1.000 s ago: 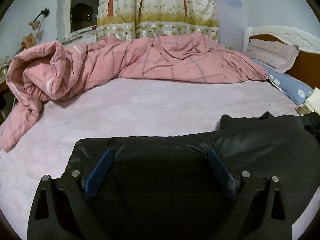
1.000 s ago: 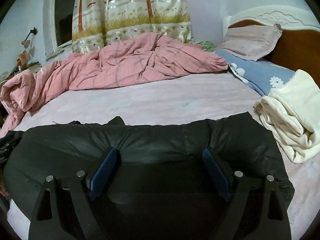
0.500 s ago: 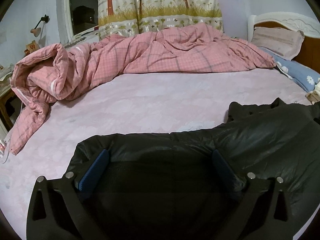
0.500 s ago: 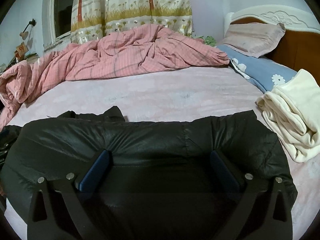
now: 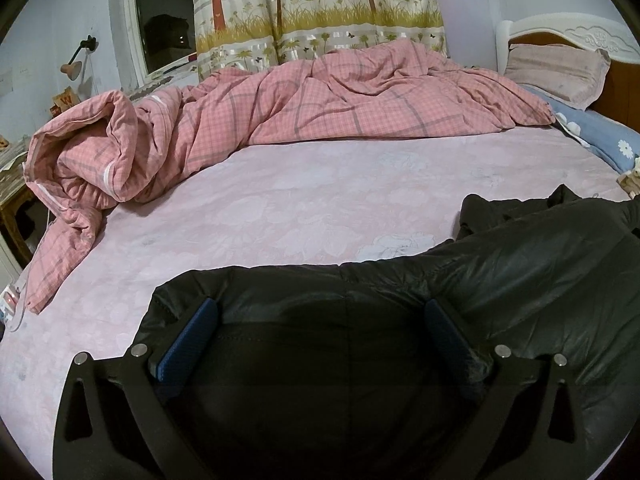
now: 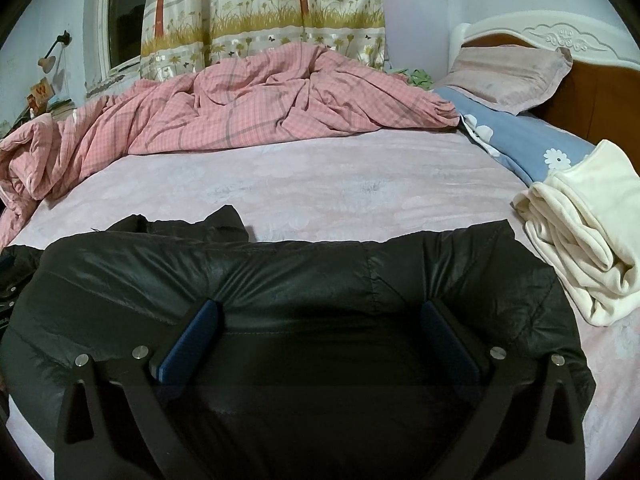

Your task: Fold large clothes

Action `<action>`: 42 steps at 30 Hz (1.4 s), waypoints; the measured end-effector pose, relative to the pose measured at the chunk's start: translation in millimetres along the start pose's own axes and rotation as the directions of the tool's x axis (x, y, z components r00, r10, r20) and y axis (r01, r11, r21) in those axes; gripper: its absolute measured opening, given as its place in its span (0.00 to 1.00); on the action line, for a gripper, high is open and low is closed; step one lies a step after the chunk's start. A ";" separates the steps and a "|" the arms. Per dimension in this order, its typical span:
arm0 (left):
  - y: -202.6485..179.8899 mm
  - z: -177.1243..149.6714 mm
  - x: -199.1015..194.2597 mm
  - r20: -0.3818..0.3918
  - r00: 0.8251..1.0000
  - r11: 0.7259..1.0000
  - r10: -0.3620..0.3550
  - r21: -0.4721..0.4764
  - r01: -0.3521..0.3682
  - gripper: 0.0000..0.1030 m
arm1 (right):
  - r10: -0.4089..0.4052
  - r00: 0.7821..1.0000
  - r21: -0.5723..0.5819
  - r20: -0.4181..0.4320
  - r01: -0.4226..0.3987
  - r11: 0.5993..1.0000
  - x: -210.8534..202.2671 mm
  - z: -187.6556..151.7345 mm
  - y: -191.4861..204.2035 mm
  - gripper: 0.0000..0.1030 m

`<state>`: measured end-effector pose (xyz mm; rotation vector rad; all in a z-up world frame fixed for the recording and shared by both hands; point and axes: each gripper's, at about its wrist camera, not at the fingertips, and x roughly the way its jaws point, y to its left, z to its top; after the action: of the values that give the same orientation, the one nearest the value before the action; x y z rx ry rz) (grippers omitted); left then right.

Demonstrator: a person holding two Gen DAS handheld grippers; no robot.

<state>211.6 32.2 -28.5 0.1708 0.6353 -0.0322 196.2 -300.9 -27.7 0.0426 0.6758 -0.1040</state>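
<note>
A bedroom, seen low across a bed (image 5: 304, 208) covered by a pale pink sheet. Along the far side lies a rumpled pink checked quilt (image 5: 320, 112), bunched into a thick roll at the far left. Behind it hangs a curtain (image 5: 316, 8) printed with grasses, with a dark window (image 5: 164, 20) to its left. At the far right stands a white and wood headboard (image 6: 560, 44), with a mauve pillow (image 6: 508, 76) leaning on it and a blue flowered pillow (image 6: 520, 136) just in front. A cream folded cloth (image 6: 588, 232) rests on the sheet at the right.

A black puffy jacket (image 6: 300, 280) lies spread along the near edge of the bed, its shiny fabric wrinkled. It stretches from the near left corner toward the cream cloth, stopping just short of it.

The left gripper (image 5: 320, 320) sits over the jacket's left end, its blue-padded fingers (image 5: 188, 340) spread wide apart, with jacket fabric between them. The right gripper (image 6: 318, 316) sits over the jacket's right half, fingers (image 6: 188, 340) likewise spread wide, jaws released, nothing pinched.
</note>
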 end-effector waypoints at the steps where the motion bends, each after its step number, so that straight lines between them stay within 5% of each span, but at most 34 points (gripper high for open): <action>1: -0.4 -0.1 -0.1 -0.001 1.000 1.000 0.000 0.000 0.000 1.00 | 0.000 1.000 0.000 0.000 0.000 1.000 0.2 0.0 0.2 0.99; 10: 0.2 -0.1 -1.4 0.006 1.000 1.000 0.001 -0.002 -0.001 1.00 | 0.000 1.000 0.000 -0.001 0.000 1.000 -0.3 0.3 -0.1 0.99; 13: 8.4 3.3 -2.7 0.004 0.999 0.998 -0.054 -0.018 0.054 1.00 | 0.001 1.000 0.002 0.002 -0.001 1.000 -1.0 0.7 -0.4 0.99; 15: 13.5 5.0 -18.5 0.068 0.995 0.997 -0.068 -0.031 0.071 1.00 | -0.002 1.000 0.001 0.008 0.002 1.000 -3.5 1.0 0.5 0.99; 20: -0.5 15.4 -92.6 0.305 0.946 0.994 -0.112 0.014 0.113 1.00 | -0.034 0.994 -0.016 0.105 0.036 0.999 -40.0 3.3 7.9 0.99; 24: -22.5 18.3 -138.3 0.374 0.914 0.987 -0.161 0.040 0.157 1.00 | 0.030 0.982 0.010 0.187 -0.032 0.999 -83.8 9.1 17.5 1.00; 28: -48.1 20.6 -135.4 0.255 0.950 0.984 -0.179 0.068 0.167 1.00 | 0.064 0.973 -0.008 0.223 -0.063 0.998 -115.1 4.4 27.5 1.00; 37: -78.6 0.4 -86.7 0.124 0.977 0.981 -0.175 0.100 0.163 1.00 | 0.142 0.985 0.049 0.097 -0.147 0.988 -85.5 -12.0 25.9 0.99; 42: -81.9 -8.9 -64.1 0.053 0.978 0.978 -0.203 0.052 0.200 1.00 | 0.090 0.995 0.006 0.037 -0.090 0.996 -53.4 -25.8 36.9 1.00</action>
<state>148.0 -48.4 -9.7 0.1489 0.5921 -0.2470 142.8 -257.9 -14.1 0.0779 0.6361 -0.0208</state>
